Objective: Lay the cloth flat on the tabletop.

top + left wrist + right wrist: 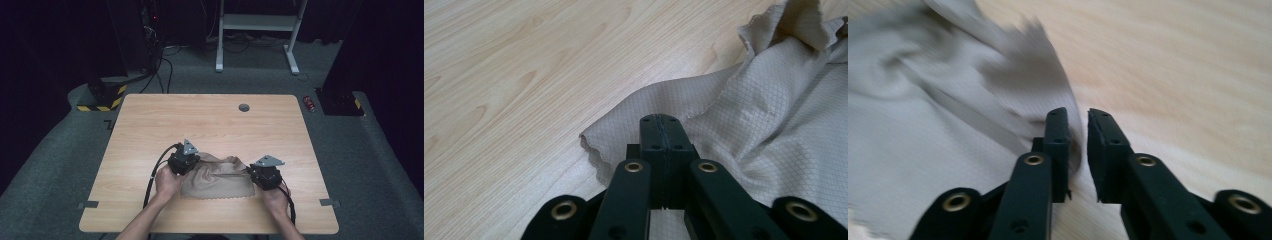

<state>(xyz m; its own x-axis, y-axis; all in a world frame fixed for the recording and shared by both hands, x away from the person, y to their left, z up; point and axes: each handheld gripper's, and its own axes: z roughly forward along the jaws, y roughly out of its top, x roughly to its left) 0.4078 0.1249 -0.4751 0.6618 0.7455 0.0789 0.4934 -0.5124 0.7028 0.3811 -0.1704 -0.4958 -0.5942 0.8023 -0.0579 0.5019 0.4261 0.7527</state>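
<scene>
Quick rundown, by view:
high view: beige cloth (216, 177) lay rumpled on the wooden table (210, 120), near its front edge; left gripper (183, 161) sat at its left end, right gripper (264, 174) at its right.
left gripper view: left gripper (660, 129) jaws were fully closed, pinching the cloth (764, 115) near its scalloped edge.
right gripper view: right gripper (1078, 131) jaws stood slightly apart; cloth (923, 130) edge ran between them, not gripped. Picture blurred.

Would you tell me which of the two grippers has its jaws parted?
The right gripper: a gap shows between its jaws at the cloth's edge, whereas the left gripper is clamped shut.
</scene>
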